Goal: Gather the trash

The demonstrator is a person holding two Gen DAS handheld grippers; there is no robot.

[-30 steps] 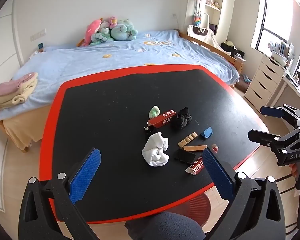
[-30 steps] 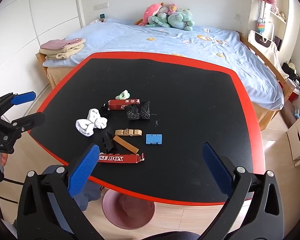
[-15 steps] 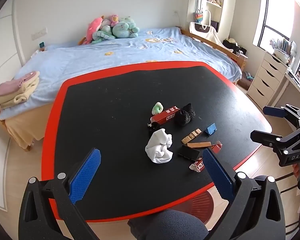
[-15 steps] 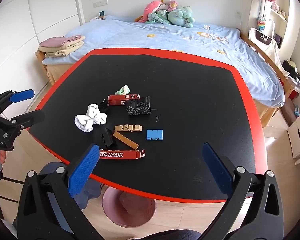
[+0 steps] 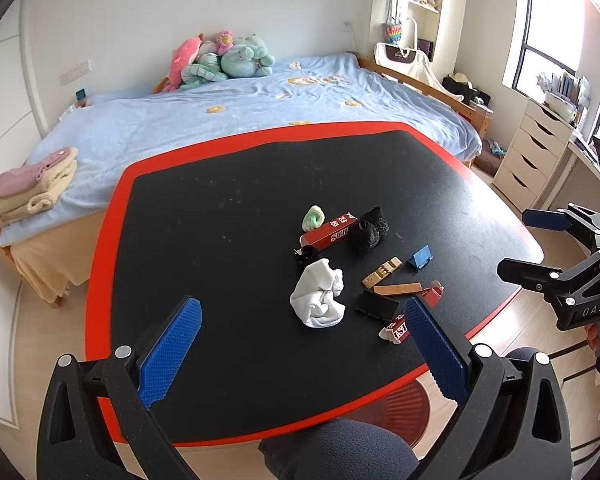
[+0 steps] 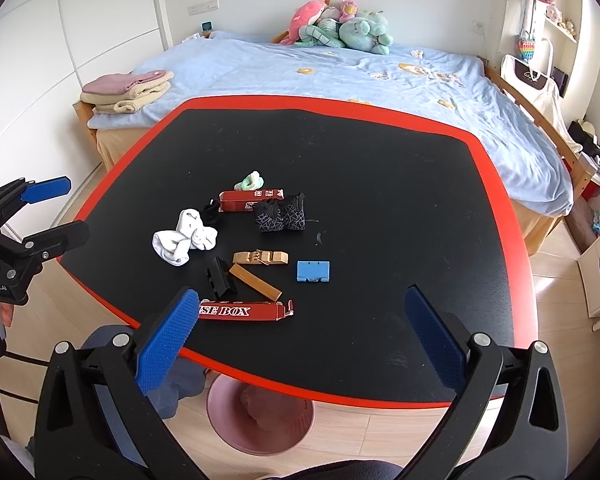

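Both my grippers hang spread wide and empty over the near rim of the black, red-edged table (image 6: 380,168).

My left gripper (image 5: 300,348) and right gripper (image 6: 300,334) face the litter: a crumpled white sock (image 6: 182,240), black socks (image 6: 281,216), a flattened red carton (image 6: 242,312), wooden sticks (image 6: 255,282), a blue clip (image 6: 313,271). A pink waste bin (image 6: 260,416) stands under the edge; a blue-sheeted bed (image 6: 340,72) lies beyond.

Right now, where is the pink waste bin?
In the right wrist view the round pink plastic waste bin stands on the wooden floor under the near edge of the black red-rimmed table, below the long red carton.
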